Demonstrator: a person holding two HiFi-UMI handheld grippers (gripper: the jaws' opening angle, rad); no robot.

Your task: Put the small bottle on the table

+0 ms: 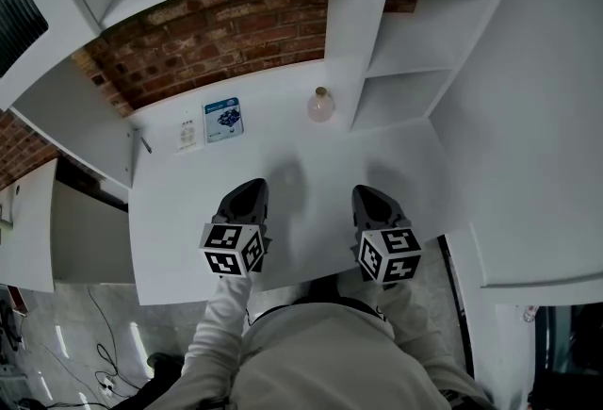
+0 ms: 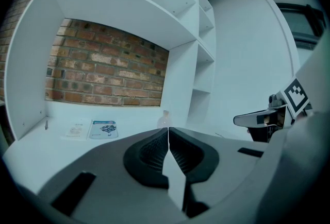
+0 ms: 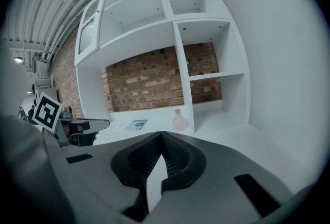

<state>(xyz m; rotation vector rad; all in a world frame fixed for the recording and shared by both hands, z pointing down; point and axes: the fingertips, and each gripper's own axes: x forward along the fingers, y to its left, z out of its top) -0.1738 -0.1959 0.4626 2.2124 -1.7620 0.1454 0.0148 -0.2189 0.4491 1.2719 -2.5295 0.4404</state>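
Left gripper view shows closed, empty left tongs half-hiding the small bottle; right tongs closed.

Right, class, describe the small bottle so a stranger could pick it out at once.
Start at the white desk backed by red brick. At its back, beside the white shelf upright, stands the small round-bellied pinkish bottle. It alone stands up; the blue-and-white leaflet and white card lie flat.

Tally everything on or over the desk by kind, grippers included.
Bottle: 1
Leaflets: 2, blue leaflet and white leaflet
Grippers: 2, left gripper and right gripper, both shut
Total: 5
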